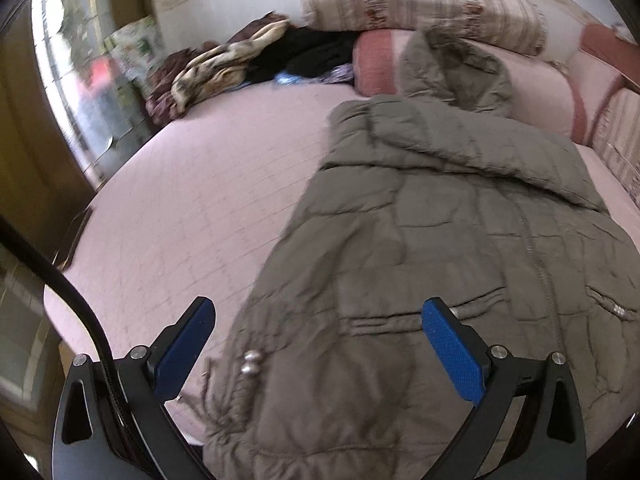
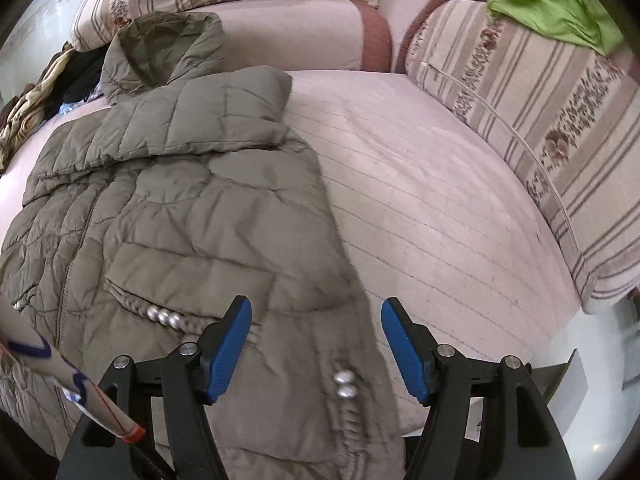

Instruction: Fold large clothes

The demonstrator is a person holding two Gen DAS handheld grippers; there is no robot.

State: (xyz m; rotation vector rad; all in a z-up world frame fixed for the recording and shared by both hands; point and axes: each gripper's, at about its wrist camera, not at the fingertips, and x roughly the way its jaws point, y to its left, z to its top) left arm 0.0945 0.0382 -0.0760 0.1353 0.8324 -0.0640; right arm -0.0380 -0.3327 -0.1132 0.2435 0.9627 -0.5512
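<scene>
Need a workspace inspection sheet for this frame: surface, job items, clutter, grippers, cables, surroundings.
Surface: pink quilted bed, mostly bare beside the coat.
Job's things: olive puffer coat lying flat, zipped, sleeves folded across chest; hood against the bolster.
Clutter: clothes pile at far corner; green cloth on striped cushion.
Grippers: left gripper open over the coat's lower edge; right gripper open over the opposite edge; neither holding anything.
Cables: black cable beside left gripper.
Surroundings: window at left; patterned sleeve in right view.
</scene>
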